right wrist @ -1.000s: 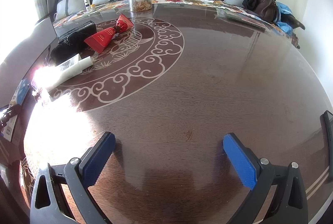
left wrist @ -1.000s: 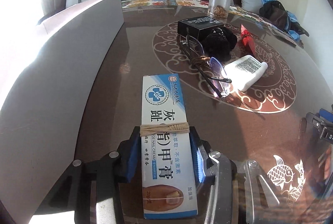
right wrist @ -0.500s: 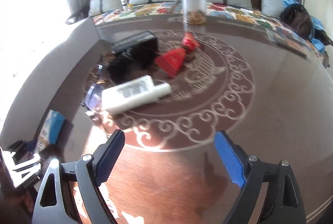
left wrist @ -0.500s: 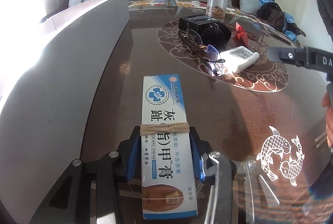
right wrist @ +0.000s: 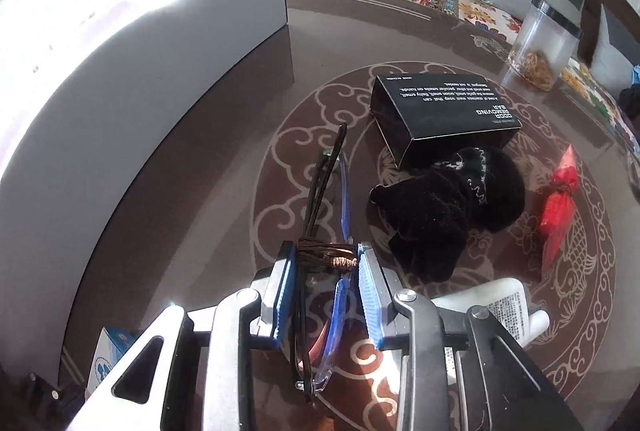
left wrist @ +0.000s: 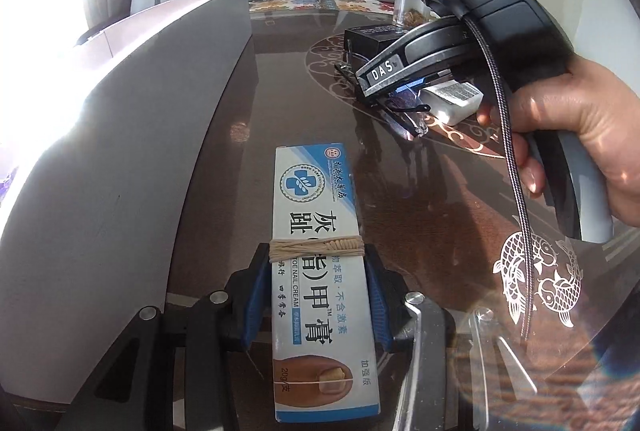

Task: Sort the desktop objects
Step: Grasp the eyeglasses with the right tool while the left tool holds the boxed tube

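My left gripper (left wrist: 316, 271) is shut on a blue and white nail cream box (left wrist: 318, 231) bound with a rubber band, held over the brown table beside the grey box wall. My right gripper (right wrist: 326, 283) is shut on folded glasses (right wrist: 328, 191) tied with brown cord, low over the table's round pattern. The right gripper's body (left wrist: 460, 43) shows in the left wrist view over the same glasses (left wrist: 404, 107). The cream box corner (right wrist: 110, 351) shows at the lower left of the right wrist view.
A large grey box (right wrist: 140, 91) stands along the left. On the table lie a black carton (right wrist: 444, 111), a black glove (right wrist: 448, 203), a red packet (right wrist: 558, 207) and a white tube (right wrist: 500, 307). A clear jar (right wrist: 542, 43) stands at the far edge.
My right gripper has swung left across the table to the glasses and shut on them. My left gripper still holds the cream box and has barely moved.
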A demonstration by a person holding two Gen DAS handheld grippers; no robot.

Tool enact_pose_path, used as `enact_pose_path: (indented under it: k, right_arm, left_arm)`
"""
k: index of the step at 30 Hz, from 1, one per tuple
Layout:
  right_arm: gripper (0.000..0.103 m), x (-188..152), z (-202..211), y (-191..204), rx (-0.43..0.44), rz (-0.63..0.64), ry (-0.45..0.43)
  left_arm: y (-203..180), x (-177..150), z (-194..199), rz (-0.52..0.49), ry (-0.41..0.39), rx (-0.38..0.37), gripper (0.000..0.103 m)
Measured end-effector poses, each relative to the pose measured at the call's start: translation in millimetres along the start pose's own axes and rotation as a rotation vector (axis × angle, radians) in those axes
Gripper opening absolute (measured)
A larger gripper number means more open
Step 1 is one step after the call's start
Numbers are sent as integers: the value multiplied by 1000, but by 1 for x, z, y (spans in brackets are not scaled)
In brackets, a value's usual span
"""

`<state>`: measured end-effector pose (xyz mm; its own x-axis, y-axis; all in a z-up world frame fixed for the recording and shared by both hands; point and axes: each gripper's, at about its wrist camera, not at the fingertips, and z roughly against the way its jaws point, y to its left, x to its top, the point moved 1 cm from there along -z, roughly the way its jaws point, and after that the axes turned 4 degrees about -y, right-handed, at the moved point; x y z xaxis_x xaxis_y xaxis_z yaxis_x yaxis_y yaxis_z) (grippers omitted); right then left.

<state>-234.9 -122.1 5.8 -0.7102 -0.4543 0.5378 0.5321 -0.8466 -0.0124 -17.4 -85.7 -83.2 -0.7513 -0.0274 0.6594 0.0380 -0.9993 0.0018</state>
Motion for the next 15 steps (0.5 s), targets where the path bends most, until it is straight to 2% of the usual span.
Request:
enact_pose_path:
  k: [4, 8, 11, 15]
  right_arm:
    - [31, -29, 20, 10, 46, 94, -28]
    - [31, -86, 55, -3, 57, 88, -67]
    - [31, -135, 85, -36, 18, 23, -84]
    - [31, -184, 115, -94, -98, -101, -86]
  left_arm:
    - [0, -1, 0, 1, -6, -4, 44]
    - [-7, -3, 2, -5, 0, -15, 43]
    - [-24, -4, 3, -32, -3, -39, 43]
    - [-53, 6, -6, -74, -8, -61, 44]
